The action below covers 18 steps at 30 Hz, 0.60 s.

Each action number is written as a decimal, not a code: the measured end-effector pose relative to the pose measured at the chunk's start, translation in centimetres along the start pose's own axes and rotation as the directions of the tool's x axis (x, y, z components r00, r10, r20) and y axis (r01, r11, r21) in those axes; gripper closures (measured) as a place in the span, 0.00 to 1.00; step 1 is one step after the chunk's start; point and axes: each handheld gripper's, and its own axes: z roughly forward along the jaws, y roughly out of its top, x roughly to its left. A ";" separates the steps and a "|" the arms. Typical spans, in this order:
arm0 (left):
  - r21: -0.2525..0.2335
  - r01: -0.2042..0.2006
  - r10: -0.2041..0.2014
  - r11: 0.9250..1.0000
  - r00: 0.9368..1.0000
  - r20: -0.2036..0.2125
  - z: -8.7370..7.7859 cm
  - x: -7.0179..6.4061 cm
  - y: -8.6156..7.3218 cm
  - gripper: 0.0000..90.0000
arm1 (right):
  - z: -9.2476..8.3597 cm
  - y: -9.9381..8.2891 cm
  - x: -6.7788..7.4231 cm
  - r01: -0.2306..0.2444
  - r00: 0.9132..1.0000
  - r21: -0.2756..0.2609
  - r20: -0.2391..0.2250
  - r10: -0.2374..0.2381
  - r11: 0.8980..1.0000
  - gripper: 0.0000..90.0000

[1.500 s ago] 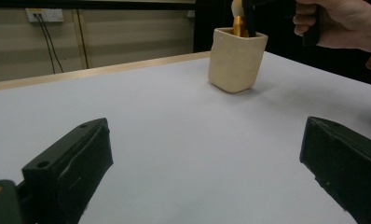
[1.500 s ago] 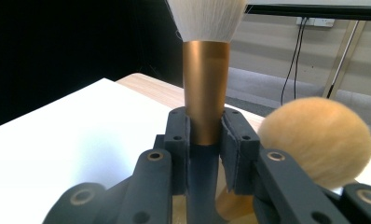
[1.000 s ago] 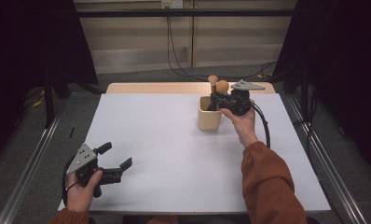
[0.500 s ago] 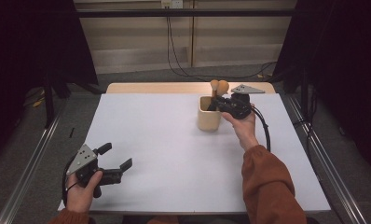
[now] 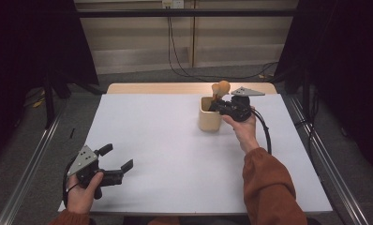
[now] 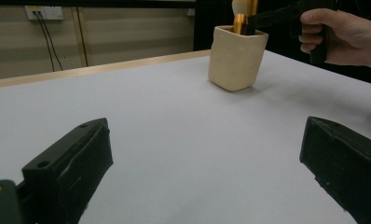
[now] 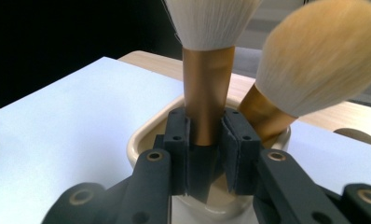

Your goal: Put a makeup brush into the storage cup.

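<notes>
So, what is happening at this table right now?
A person holds a gripper in each hand. The right gripper is shut on the handle of a white-bristled brush standing in a cream cup, beside a second, tan brush. The left gripper rests open at the near edge of the white table, with nothing between its jaws.

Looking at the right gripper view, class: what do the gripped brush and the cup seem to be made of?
Gripped brush: handle looks like metal or metallic-coated, from its smooth copper-gold sheen; head is soft white bristle, fine fibres visible. Cup: probably ceramic or matte plastic, cream, thick rounded rim, no gloss. Right gripper: black pads, likely plastic or rubber.
</notes>
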 end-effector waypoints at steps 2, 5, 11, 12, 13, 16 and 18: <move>0.002 0.000 0.000 1.000 1.000 0.000 0.0 0.0 0.0 0.03 | 0.0 -0.1 0.0 -0.003 1.000 0.005 0.000 0.003 1.000 0.82; 0.002 -0.001 0.001 1.000 1.000 -0.001 0.0 0.0 0.0 0.03 | 0.1 -0.2 0.0 -0.002 1.000 0.014 0.003 0.002 1.000 0.82; 0.004 -0.003 0.003 1.000 1.000 -0.003 -0.1 0.0 0.0 0.03 | 0.1 -0.6 -0.3 -0.014 1.000 0.018 0.005 0.014 1.000 0.78; 0.003 -0.002 0.002 1.000 1.000 -0.003 -0.1 0.0 0.0 0.02 | 0.0 -0.6 -0.3 -0.015 1.000 0.014 0.006 0.015 1.000 0.77; 0.003 -0.002 0.002 1.000 1.000 -0.003 -0.1 0.0 0.0 0.02 | 0.0 -0.6 -0.2 -0.023 1.000 0.012 0.003 0.023 1.000 0.76; 0.005 -0.006 0.006 1.000 1.000 -0.002 -0.1 0.0 0.0 0.02 | -0.1 -0.6 -0.1 -0.024 1.000 0.009 0.005 0.024 1.000 0.69; 0.005 -0.006 0.006 1.000 1.000 -0.002 -0.1 0.0 0.0 0.02 | -0.3 -0.5 0.0 -0.022 1.000 0.006 0.003 0.022 1.000 0.65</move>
